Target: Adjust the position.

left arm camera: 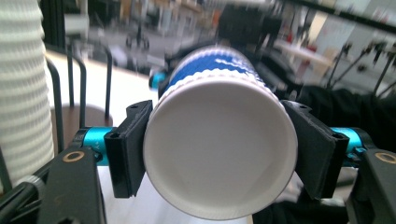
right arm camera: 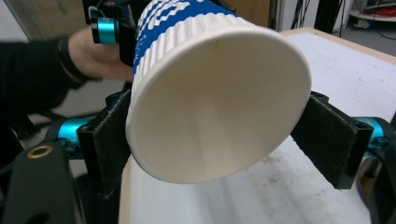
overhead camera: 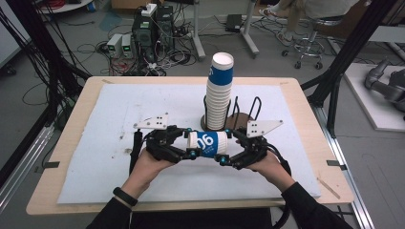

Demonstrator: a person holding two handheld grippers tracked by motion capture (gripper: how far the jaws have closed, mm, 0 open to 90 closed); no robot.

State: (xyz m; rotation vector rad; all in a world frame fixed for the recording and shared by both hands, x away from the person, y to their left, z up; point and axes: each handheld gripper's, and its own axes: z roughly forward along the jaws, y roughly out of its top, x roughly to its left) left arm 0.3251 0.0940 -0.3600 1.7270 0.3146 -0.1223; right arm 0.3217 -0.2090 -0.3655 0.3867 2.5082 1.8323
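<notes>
High view: a white-and-blue paper cup [overhead camera: 207, 144] lies on its side, held above the white mat [overhead camera: 119, 109] a little in from the counter's [overhead camera: 71, 138] near edge, midway between its left and right edges. The left gripper [overhead camera: 190, 143] pinches one end of it and the right gripper [overhead camera: 224, 148] the other — each gripper sits in one of the person's hands. Just behind the cup a tall stack of cups [overhead camera: 219, 93] stands upright in a wire holder [overhead camera: 248, 112] near the counter's middle.

Left gripper view: the two black fingers [left arm camera: 128, 147] are clenched on the cup's closed bottom end, one pad touching each side; the stack rises at the left edge.

Right gripper view: the fingers [right arm camera: 327, 135] press the cup's wall at either side of its open mouth — the cup tilts across the frame, with the left gripper [right arm camera: 116, 32] on its far end.
</notes>
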